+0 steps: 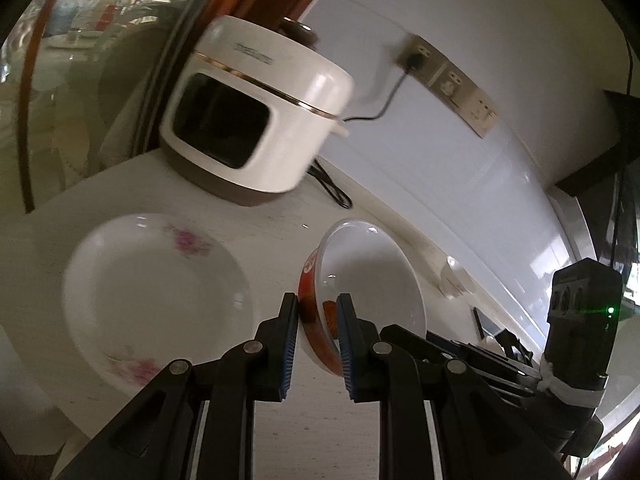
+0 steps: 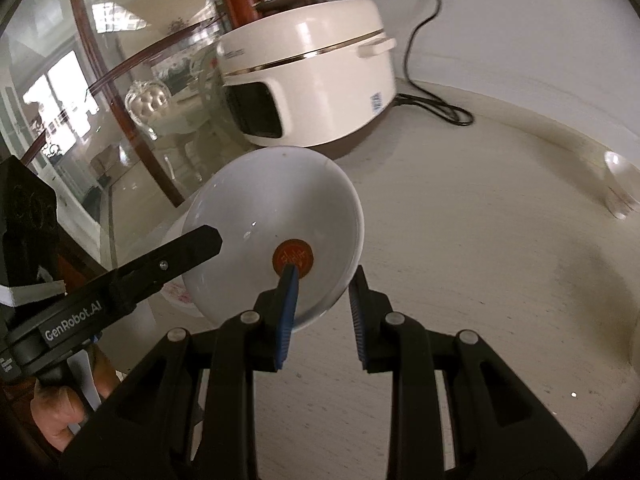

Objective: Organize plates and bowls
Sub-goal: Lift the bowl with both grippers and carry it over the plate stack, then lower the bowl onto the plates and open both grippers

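Bowl tilt: the bowl (image 1: 360,280) is tipped on its side, its open mouth turned toward the wall side of the counter (image 1: 280,216) and its red-patterned outside toward the plate (image 1: 152,300).
Bowl from the right: its white hollow (image 2: 280,232) faces that camera, with a round red mark at the bottom.
Left tongs: the left tongs (image 1: 318,312) are closed on the bowl's rim, one finger against the red outside, the other inside the hollow.
Right tongs: the right tongs (image 2: 324,280) straddle the bowl's lower rim, one blue pad inside and one outside; I cannot tell whether they press on it.
Bowl place: raised over the counter, just beside the plate, in front of the rice cooker (image 1: 256,112).
Plate: flat on the counter near its window-side edge, shallow, round, glossy white with pink flower prints.
Cooker: cream, rounded, glossy, with a gold band and dark front panel, at the counter's back corner; its black cord (image 1: 332,188) lies along the wall.
Counter: pale, with a fine grain.
Hand: a hand (image 2: 64,412) grips the left tool's handle.
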Available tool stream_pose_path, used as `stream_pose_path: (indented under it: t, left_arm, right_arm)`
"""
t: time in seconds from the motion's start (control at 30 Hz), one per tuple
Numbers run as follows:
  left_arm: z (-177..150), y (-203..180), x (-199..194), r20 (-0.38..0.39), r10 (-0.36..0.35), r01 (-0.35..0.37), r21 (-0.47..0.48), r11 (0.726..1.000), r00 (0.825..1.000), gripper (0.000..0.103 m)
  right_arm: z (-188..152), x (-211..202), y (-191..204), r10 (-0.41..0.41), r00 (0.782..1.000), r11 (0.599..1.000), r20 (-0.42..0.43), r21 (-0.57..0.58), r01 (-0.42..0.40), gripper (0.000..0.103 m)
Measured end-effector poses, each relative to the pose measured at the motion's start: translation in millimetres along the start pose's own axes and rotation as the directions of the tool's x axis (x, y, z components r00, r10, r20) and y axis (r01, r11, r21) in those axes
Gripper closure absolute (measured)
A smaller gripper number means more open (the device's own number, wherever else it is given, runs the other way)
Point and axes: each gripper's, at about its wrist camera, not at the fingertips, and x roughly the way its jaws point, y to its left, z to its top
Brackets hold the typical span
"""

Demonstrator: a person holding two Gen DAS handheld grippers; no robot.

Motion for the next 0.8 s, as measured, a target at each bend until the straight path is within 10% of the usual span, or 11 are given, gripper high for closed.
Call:
stream_pose_path:
  t: [0.8]
  left_arm:
    - [19.1, 84.3, -20.1, 0.004, 0.15, -0.149, -0.127, 0.981, 0.989, 0.083]
  right_arm:
    - [22.7, 81.3, 69.1, 0.101, 0.986, 0.991, -0.13, -0.075, -0.111, 0.074]
